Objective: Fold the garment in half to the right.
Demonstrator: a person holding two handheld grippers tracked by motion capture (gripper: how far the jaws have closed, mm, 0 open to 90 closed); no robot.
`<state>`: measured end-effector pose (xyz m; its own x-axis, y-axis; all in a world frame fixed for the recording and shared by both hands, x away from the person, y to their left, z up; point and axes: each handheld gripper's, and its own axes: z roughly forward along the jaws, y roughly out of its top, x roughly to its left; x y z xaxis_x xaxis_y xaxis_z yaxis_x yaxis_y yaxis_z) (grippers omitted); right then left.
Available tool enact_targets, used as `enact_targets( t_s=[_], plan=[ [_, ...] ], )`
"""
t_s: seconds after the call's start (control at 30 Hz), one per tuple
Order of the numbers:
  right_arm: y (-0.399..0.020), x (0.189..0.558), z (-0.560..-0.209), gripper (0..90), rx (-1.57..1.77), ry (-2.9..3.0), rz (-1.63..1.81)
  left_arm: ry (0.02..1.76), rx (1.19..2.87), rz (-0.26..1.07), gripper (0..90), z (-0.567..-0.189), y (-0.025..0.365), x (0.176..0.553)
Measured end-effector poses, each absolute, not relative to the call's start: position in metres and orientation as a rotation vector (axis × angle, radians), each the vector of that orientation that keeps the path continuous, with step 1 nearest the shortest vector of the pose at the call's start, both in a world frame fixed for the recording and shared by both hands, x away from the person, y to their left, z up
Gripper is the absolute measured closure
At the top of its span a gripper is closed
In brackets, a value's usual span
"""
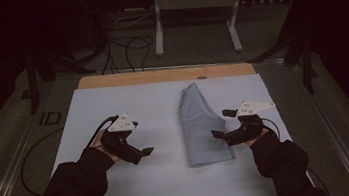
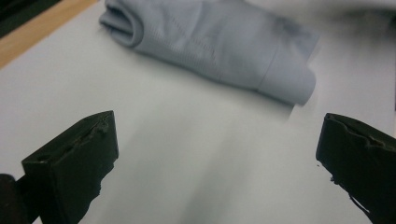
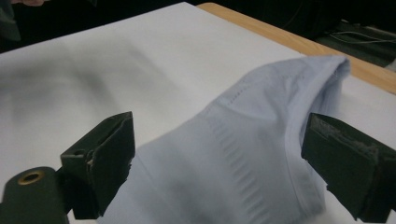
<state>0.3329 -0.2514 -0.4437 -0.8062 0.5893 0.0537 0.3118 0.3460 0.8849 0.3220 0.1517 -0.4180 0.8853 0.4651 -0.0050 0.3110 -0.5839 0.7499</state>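
I see folded cloth (image 1: 201,127) lying mid counter (image 1: 113,105). Left hand-held gripper (image 1: 145,153) spread, well apart from it. Right hand-held gripper (image 1: 219,124) spread at cloth's edge, jaws straddling fabric, prob. lined up to pinch.

We see a dim room: beyond the table (image 1: 164,75), a white metal stand (image 1: 195,5) on grey floor (image 1: 196,45), black cables (image 1: 126,46) left of it.
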Motion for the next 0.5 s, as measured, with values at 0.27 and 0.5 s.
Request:
enact_targets(
  t_s=[0.27,0.5],
  plan=[
    [-0.268,0.321,-0.453,9.8,0.842,2.33,1.439,0.592,2.229,0.284,0.0,-0.432,0.179,0.311],
    [-0.28,0.31,-0.464,9.8,0.877,2.333,1.41,0.649,2.218,0.272,0.0,-0.445,0.205,0.302]
  ],
)
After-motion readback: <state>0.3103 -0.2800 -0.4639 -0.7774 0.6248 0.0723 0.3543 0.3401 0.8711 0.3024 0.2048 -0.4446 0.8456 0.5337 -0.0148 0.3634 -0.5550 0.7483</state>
